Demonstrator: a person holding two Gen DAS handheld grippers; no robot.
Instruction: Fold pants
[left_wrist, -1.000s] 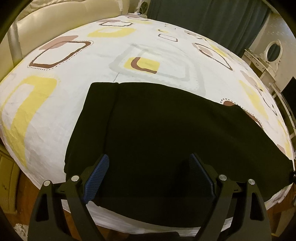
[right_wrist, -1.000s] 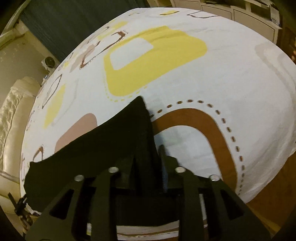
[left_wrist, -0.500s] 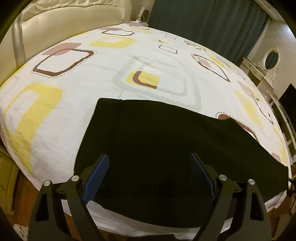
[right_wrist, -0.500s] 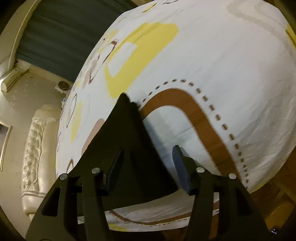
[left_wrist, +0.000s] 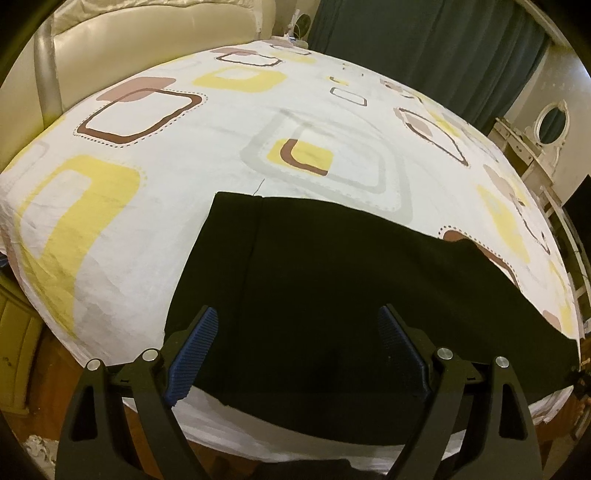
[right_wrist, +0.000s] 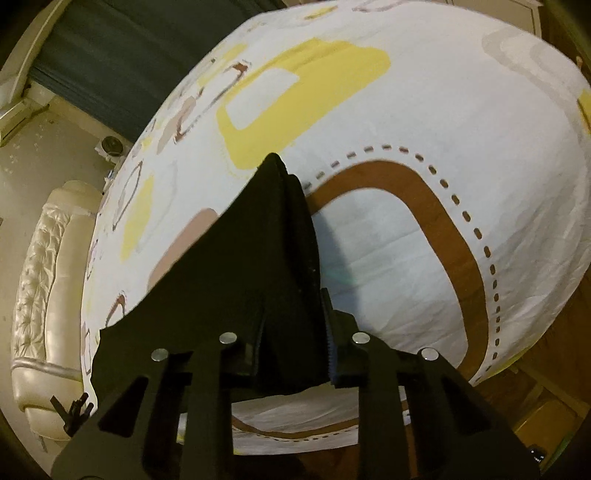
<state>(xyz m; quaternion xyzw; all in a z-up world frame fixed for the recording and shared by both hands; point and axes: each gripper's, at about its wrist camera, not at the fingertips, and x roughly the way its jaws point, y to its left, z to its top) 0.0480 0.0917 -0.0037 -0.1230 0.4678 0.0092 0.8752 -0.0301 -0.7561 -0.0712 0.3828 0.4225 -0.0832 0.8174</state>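
Black pants (left_wrist: 332, 280) lie flat along the near edge of a bed with a white sheet (left_wrist: 207, 158) printed with yellow and brown squares. My left gripper (left_wrist: 297, 350) is open and empty, its blue pads hovering just above the wide waist end of the pants. In the right wrist view my right gripper (right_wrist: 293, 332) is shut on the leg end of the pants (right_wrist: 258, 258), which bunches up between the jaws and rises off the sheet (right_wrist: 406, 122).
A cream padded headboard (left_wrist: 147, 40) stands behind the bed, dark curtains (left_wrist: 424, 48) at the back. A white dressing table with an oval mirror (left_wrist: 550, 122) stands at the right. Wooden floor shows below the bed's near edge.
My right gripper opened half a second ago and has now shut again on the leg end. My left gripper stayed open and pulled back a little over the waist end.
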